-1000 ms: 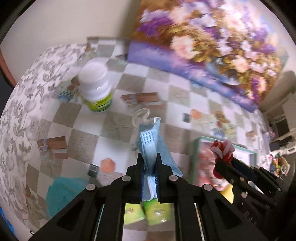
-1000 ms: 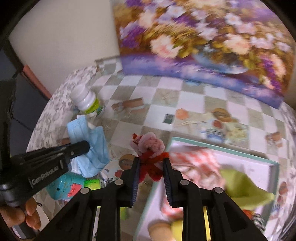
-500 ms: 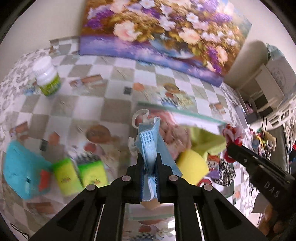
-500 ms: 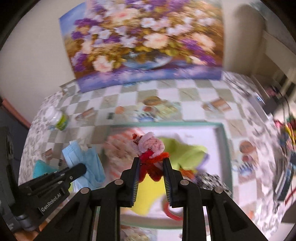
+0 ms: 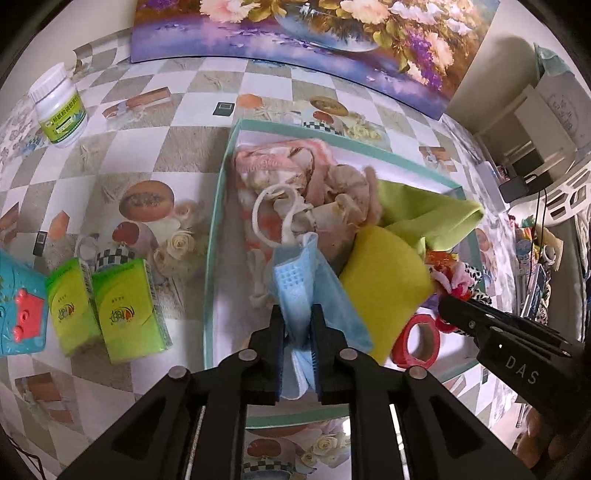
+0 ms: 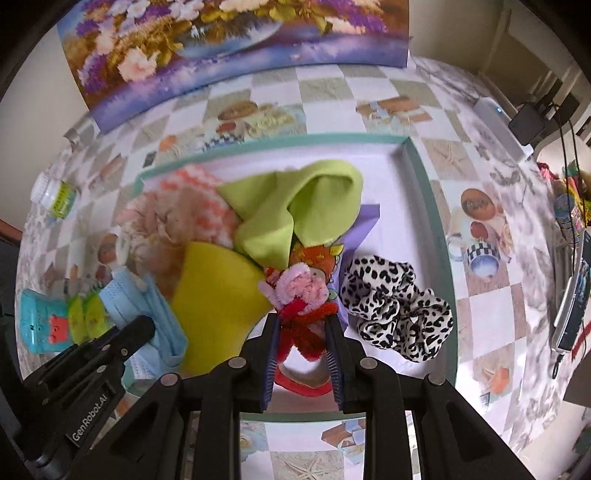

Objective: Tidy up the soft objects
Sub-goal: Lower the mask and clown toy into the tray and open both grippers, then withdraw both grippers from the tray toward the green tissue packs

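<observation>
My left gripper (image 5: 297, 314) is shut on a blue face mask (image 5: 306, 280) and holds it over the near left part of a teal-rimmed white tray (image 5: 212, 236). My right gripper (image 6: 301, 319) is shut on a pink and red pipe-cleaner flower (image 6: 299, 291) over the tray's middle (image 6: 430, 206). In the tray lie a pink checked cloth (image 5: 291, 173), a lime green cloth (image 6: 299, 210), a yellow cloth (image 6: 218, 284), a leopard-print scrunchie (image 6: 395, 310) and a red tape ring (image 5: 415, 341). The mask (image 6: 144, 306) also shows in the right wrist view.
Left of the tray stand two green tissue packs (image 5: 107, 302), a turquoise toy (image 5: 18, 306) and a white pill bottle (image 5: 59, 107). A flower painting (image 5: 314, 33) leans at the back of the checked tablecloth. Shelves and cables are on the right.
Both grippers have moved right from the table's left side to above the tray, still holding the mask and the flower, and have come lower over its contents.
</observation>
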